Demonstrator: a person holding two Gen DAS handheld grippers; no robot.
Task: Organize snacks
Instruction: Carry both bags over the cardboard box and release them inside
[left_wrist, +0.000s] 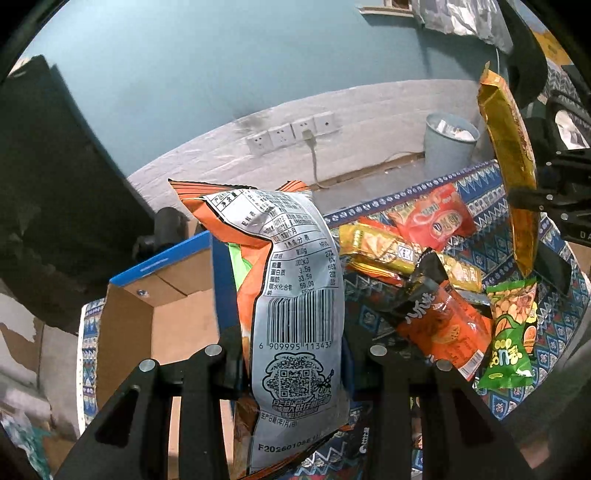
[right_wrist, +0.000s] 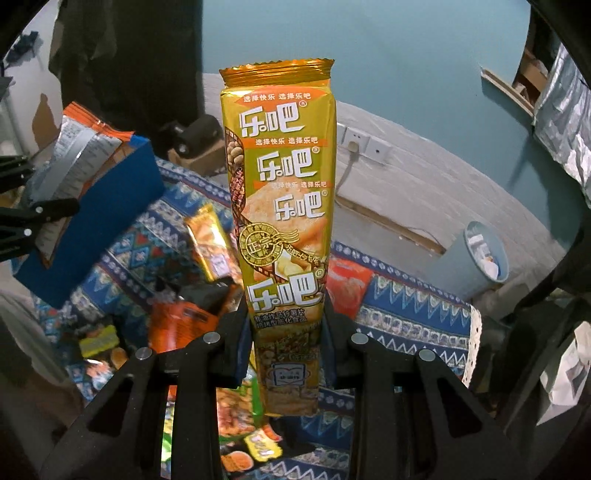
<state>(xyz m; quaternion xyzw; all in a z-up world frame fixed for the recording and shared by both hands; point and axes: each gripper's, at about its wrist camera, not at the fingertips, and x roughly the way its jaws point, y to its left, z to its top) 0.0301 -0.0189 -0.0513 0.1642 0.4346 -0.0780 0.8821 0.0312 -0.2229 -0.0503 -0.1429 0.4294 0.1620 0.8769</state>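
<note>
- While both hands are raised over the table, the left gripper (left_wrist: 295, 365) is clamped on an orange and silver snack bag (left_wrist: 295, 295), its printed back with barcode facing the camera and the bag standing upright between the pads.
- Behind that bag sits an open cardboard box (left_wrist: 166, 314) with a blue outer wall, resting on the patterned tablecloth (left_wrist: 480, 195).
- Over on the other side, the right gripper (right_wrist: 286, 347) is closed tight on a tall golden packet (right_wrist: 280, 192) of crisps, holding it by the lower part so it stands upright, its crimped top edge uppermost.
- Loose snacks lie heaped on the cloth between the two: a red pouch (left_wrist: 436, 218), a yellow bar pack (left_wrist: 376, 243), a dark orange-and-black bag (left_wrist: 439, 314) and a green peanut bag (left_wrist: 513, 332).
- Beyond the table, a pale blue bin (left_wrist: 448, 144) stands on the floor near the wall sockets (left_wrist: 291, 133).
</note>
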